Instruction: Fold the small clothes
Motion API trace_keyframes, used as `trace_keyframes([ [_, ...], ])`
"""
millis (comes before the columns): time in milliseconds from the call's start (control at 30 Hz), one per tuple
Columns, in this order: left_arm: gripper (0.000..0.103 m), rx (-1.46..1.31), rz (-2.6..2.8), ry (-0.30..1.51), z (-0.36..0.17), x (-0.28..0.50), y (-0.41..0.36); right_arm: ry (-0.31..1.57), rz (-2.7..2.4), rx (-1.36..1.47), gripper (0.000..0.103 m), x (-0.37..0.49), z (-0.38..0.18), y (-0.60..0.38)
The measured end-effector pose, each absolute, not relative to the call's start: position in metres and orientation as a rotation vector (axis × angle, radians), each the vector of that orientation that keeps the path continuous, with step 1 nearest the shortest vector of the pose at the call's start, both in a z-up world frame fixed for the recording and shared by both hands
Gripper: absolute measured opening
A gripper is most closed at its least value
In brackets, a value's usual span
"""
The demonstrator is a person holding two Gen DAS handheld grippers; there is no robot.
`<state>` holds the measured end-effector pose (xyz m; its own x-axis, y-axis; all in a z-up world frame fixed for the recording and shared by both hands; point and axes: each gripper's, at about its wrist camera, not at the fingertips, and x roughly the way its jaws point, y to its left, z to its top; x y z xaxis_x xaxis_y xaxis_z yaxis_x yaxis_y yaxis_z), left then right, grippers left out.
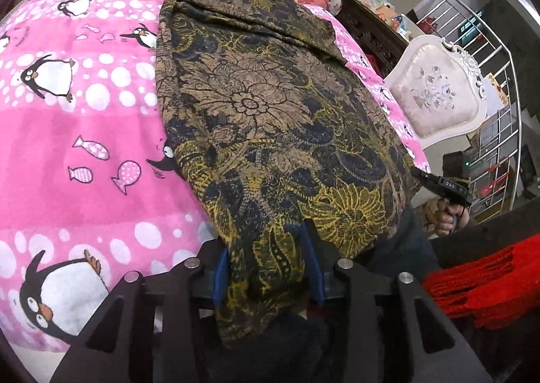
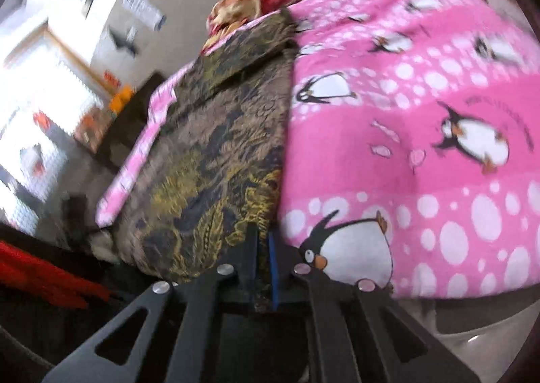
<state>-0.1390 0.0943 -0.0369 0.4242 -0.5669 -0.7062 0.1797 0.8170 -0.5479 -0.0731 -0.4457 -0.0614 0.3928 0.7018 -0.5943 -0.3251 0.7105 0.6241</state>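
A pink penguin-print blanket [image 1: 84,133] covers the bed, and the brown, yellow and black floral garment [image 1: 270,113] lies lengthwise along it, near end hanging over the bed's edge, with a white upholstered chair [image 1: 435,92] standing off the far side. The left hand-held gripper [image 1: 270,268] has its blue pads narrowed onto a thick bunch of the garment's near hem. The right hand-held gripper [image 2: 261,265] is pinched almost fully together on a thin edge of that same garment.
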Motion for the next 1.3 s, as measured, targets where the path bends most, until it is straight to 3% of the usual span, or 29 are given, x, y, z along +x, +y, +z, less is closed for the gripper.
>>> trace_keyframes([
  [100, 0.017, -0.443, -0.489, 1.032, -0.037, -0.136, 0.095, 0.987, 0.786, 0.632, 0.008, -0.070, -0.078, -0.438],
  [267, 0.017, -0.433, -0.487, 1.031, -0.035, -0.140, 0.095, 0.975, 0.802, 0.601, 0.008, -0.068, -0.075, -0.431],
  [367, 0.012, -0.457, -0.478, 1.025, -0.039, -0.141, 0.099, 0.972, 0.775, 0.630, 0.008, -0.068, -0.077, -0.439],
  [400, 0.002, -0.457, -0.469, 1.024, -0.039, -0.140, 0.099, 0.976, 0.780, 0.622, 0.008, -0.069, -0.077, -0.436],
  [433, 0.000, -0.456, -0.454, 1.024, -0.040, -0.140, 0.100, 0.990, 0.805, 0.606, 0.008, -0.069, -0.077, -0.429],
  [567, 0.000, -0.465, -0.447, 0.980, -0.028, -0.143, 0.106, 0.943, 0.818, 0.586, 0.005, -0.070, -0.063, -0.429],
  [1133, 0.000, -0.525, -0.822, 0.701, 0.088, -0.192, 0.127, 0.561, 1.070, 0.531, 0.004, -0.119, 0.093, -0.461],
  [1300, 0.000, -0.583, -0.669, 0.719, 0.069, -0.160, 0.144, 0.542, 1.027, 0.553, 0.004, -0.107, 0.092, -0.471],
])
